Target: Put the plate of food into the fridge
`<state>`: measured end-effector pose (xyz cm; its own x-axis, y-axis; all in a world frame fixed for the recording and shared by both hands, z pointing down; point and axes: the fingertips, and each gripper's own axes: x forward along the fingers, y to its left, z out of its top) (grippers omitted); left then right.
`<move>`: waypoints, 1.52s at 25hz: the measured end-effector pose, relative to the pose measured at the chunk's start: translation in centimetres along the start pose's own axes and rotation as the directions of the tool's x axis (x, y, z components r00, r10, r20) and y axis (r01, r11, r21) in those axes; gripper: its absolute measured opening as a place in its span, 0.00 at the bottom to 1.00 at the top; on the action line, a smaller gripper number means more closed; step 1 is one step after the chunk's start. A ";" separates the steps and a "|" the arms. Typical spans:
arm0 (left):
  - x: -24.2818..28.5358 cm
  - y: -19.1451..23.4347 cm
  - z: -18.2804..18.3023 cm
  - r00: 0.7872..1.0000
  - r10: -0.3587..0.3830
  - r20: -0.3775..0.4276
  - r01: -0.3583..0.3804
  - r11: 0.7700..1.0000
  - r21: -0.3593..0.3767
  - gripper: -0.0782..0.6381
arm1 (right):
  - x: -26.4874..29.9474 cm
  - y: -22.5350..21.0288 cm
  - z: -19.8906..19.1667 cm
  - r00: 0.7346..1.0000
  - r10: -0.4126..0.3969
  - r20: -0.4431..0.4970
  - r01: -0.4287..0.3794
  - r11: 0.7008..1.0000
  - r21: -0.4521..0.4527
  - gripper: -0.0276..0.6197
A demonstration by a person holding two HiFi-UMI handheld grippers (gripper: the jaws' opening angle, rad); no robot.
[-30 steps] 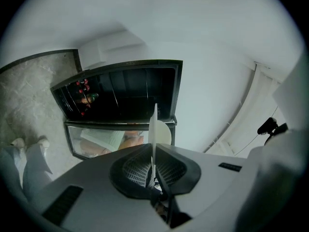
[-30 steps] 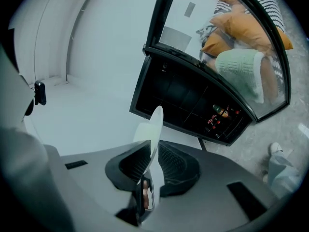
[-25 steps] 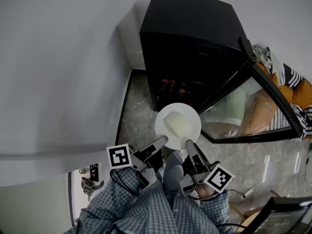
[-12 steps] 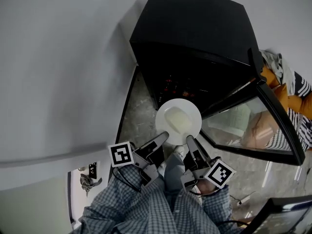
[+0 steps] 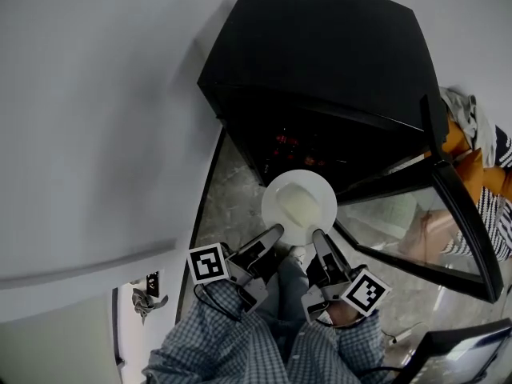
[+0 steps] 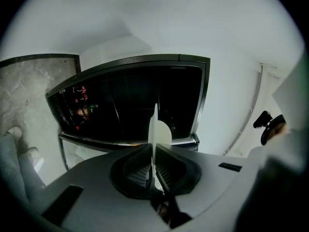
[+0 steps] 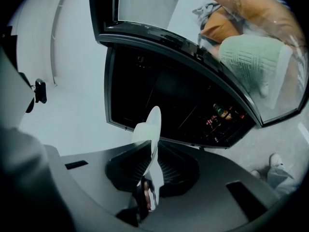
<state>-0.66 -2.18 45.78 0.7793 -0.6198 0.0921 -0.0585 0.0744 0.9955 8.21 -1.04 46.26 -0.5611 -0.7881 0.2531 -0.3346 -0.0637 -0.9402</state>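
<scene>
Grey wall (image 5: 96, 118) and pale stone floor (image 5: 228, 190) fill the left side of what we look down on. Our left gripper (image 5: 274, 230) has its jaws closed tight on the near left edge of a white plate (image 5: 322, 189). In the left gripper view we see that rim edge-on, a thin white blade pinched between the two dark pads. Our right gripper (image 5: 318, 235) is clamped in the same way on the plate's near right edge, and in the right gripper view the rim leans slightly between its pads. Between the two grippers the plate sits level in the air, with a pale mound of food (image 5: 294, 208) at its middle. We hold it just in front of the open black fridge (image 5: 336, 62), not yet inside. Small red and orange items (image 5: 290, 141) glow on a shelf in the dark interior. Its glass door (image 5: 416, 230) stands swung open to the right, and orange and striped fabric (image 5: 480, 142) lies beyond it. Behind the grippers we see their marker cubes (image 5: 208, 264) and our checked sleeves (image 5: 232, 342).
</scene>
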 end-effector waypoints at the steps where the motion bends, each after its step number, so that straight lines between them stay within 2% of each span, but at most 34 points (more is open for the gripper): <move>1: 0.1 0.2 0.1 1.000 0.002 -0.001 -0.002 1.000 -0.003 0.14 | 0.2 -0.2 0.0 1.000 -0.005 0.002 0.005 1.000 0.005 0.12; 6: 0.9 1.4 1.6 1.000 0.013 -0.006 -0.013 0.999 -0.032 0.14 | 1.9 -0.9 0.5 1.000 -0.015 0.023 0.015 1.000 0.010 0.12; 11: 1.5 3.0 3.8 1.000 0.023 0.020 -0.023 1.000 -0.019 0.14 | 4.4 -2.2 0.8 0.998 -0.011 0.059 0.010 1.000 0.015 0.11; 15: 2.4 4.5 4.9 1.000 0.006 0.031 -0.005 0.999 -0.035 0.14 | 5.9 -3.8 1.0 0.996 -0.027 0.090 0.025 1.000 0.018 0.11; 24: 5.1 8.7 6.4 0.999 0.033 -0.006 -0.033 0.999 0.000 0.14 | 8.1 -7.8 2.6 0.986 -0.047 0.163 0.047 0.999 0.005 0.11; 29: 6.7 9.9 7.2 1.000 0.012 0.016 -0.012 0.999 -0.035 0.14 | 9.2 -9.0 3.8 0.978 -0.078 0.193 0.078 0.997 0.006 0.10; 32: 7.3 10.2 7.9 1.000 0.005 0.030 -0.003 0.999 -0.036 0.14 | 10.1 -9.3 4.3 0.977 -0.077 0.199 0.081 0.997 -0.012 0.10; 38: 8.2 11.1 9.1 0.998 -0.004 0.061 0.005 1.000 -0.024 0.14 | 11.4 -10.5 4.9 0.966 -0.109 0.233 0.109 0.994 0.013 0.10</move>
<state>-0.62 -13.59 57.81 0.7397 -0.6670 0.0896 -0.0396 0.0897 0.9952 9.07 -12.32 57.89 -0.3293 -0.8974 0.2937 -0.3835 -0.1572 -0.9101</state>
